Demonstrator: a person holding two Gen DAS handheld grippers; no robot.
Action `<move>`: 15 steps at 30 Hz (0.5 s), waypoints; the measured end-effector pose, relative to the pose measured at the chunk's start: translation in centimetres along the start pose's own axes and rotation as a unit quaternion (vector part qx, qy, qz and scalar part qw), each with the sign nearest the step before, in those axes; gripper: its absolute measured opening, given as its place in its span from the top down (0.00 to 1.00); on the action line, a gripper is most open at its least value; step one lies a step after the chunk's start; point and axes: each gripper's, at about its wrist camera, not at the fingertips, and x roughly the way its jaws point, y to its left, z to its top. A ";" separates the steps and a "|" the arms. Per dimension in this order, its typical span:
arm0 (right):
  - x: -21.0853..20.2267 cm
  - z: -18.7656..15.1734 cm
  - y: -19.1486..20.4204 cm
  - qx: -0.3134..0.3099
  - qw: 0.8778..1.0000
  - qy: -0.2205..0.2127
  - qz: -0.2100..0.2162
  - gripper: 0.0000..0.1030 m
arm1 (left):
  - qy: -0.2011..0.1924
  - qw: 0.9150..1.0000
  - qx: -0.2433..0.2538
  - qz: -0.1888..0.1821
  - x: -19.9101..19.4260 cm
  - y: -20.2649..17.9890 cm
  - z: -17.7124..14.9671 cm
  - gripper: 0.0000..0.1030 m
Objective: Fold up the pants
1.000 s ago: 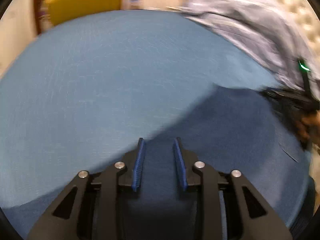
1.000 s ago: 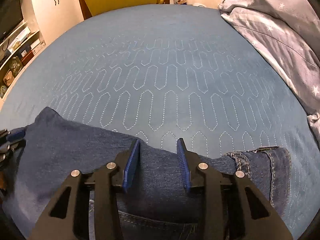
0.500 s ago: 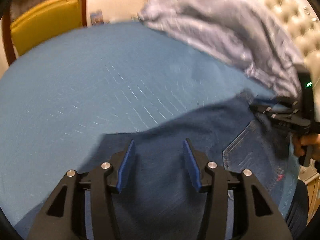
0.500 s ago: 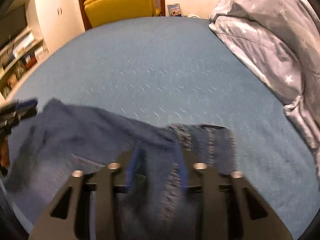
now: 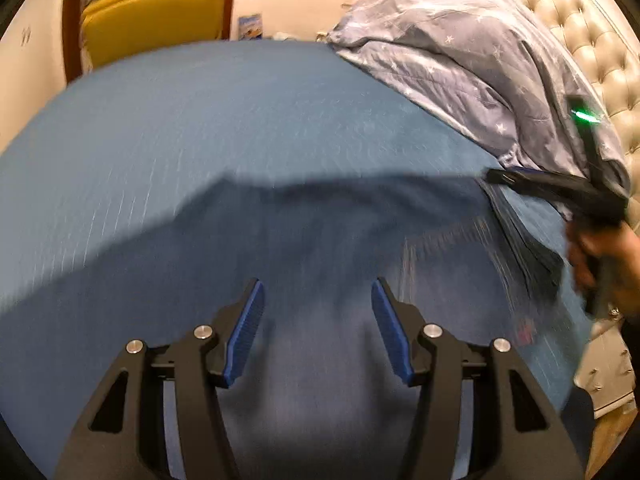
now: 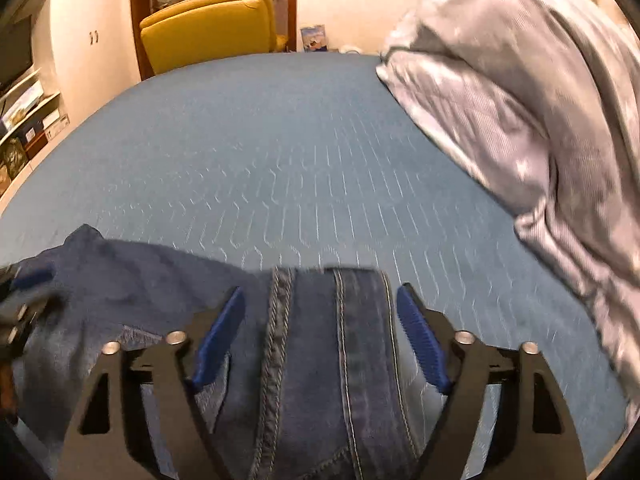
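Note:
Dark blue denim pants [image 5: 320,240] lie on the blue quilted bed cover [image 5: 200,120]. My left gripper [image 5: 318,292] is open above the denim, jaws wide apart, holding nothing. My right gripper [image 6: 320,300] is open, its blue pads on either side of the pants' waistband [image 6: 332,320], not closed on it. In the left wrist view the right gripper [image 5: 552,188] shows at the right edge by the pants' edge. In the right wrist view the left gripper [image 6: 24,292] shows at the far left by the folded denim [image 6: 120,280].
A grey star-print duvet [image 5: 480,60] is heaped along the right of the bed; it also shows in the right wrist view [image 6: 540,100]. A tufted headboard [image 5: 592,40] is behind it. A yellow chair [image 6: 208,36] stands beyond the far bed edge. Shelves [image 6: 24,120] are at left.
Both grippers have opened wider and let go of the denim. The pants' edge has come forward onto the bed and now lies flat, with the waistband between my right jaws.

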 end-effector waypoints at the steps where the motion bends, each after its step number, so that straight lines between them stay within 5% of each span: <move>1: 1.3 0.2 -0.2 -0.006 1.000 0.020 -0.013 0.37 | 0.010 1.000 -0.003 0.008 -0.2 0.1 -1.3 0.46; 5: 3.2 -0.8 -2.2 0.024 0.998 0.051 -0.036 0.42 | 0.027 0.998 -0.033 0.043 -2.2 1.5 -6.0 0.49; 9: -4.1 -1.9 -4.3 0.082 0.996 -0.015 -0.031 0.43 | -0.009 0.999 -0.028 0.040 -6.8 1.8 -9.2 0.50; 15: -9.5 -10.7 -3.9 0.173 0.984 0.041 0.009 0.49 | -0.031 0.997 -0.046 0.056 -11.0 2.4 -14.0 0.51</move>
